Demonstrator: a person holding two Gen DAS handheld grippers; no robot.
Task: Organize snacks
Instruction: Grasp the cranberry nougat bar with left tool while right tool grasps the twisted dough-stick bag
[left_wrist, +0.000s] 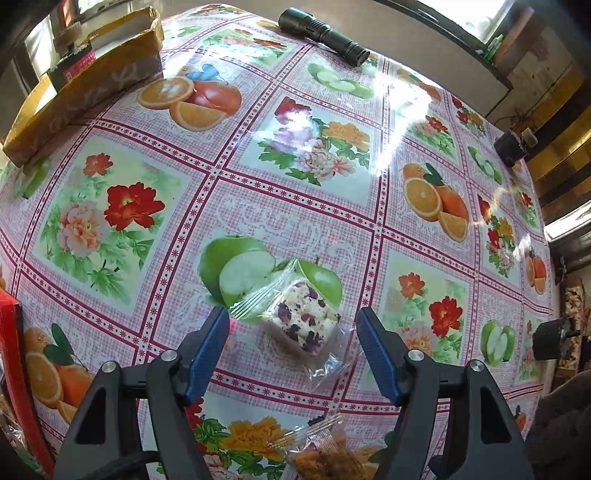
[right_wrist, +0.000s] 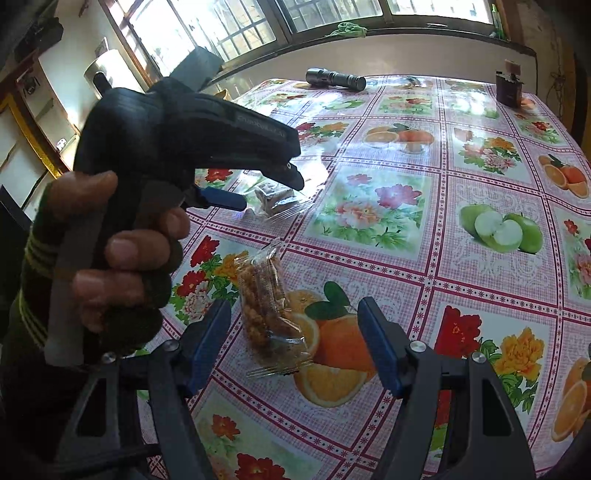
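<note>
Two hand-held tools hover over a tabletop (left_wrist: 122, 206) covered in a glossy cloth printed with fruit and flowers. In the left wrist view, the left tool (left_wrist: 291, 325) has its blue jaws spread wide and grasps nothing. A clear-wrapped white snack studded with dark red pieces (left_wrist: 304, 317) lies on the cloth between the jaw tips, nearer the 9 o'clock jaw, apart from both. A second wrapped snack, golden brown (left_wrist: 325, 458), sits at 6 o'clock, low in the view. A black torch (left_wrist: 323, 35) lies far off at 12 o'clock, and a yellow cardboard box (left_wrist: 85, 88) at 10 o'clock.

In the right wrist view, the right tool (right_wrist: 293, 325) is also released, jaws apart. The golden-brown snack (right_wrist: 267, 306) lies on the cloth between them, closer to the 9 o'clock jaw, untouched. At 10 o'clock a hand (right_wrist: 122, 254) grips the left tool's black handle, its blue tip just beside the white snack's wrapper.
</note>
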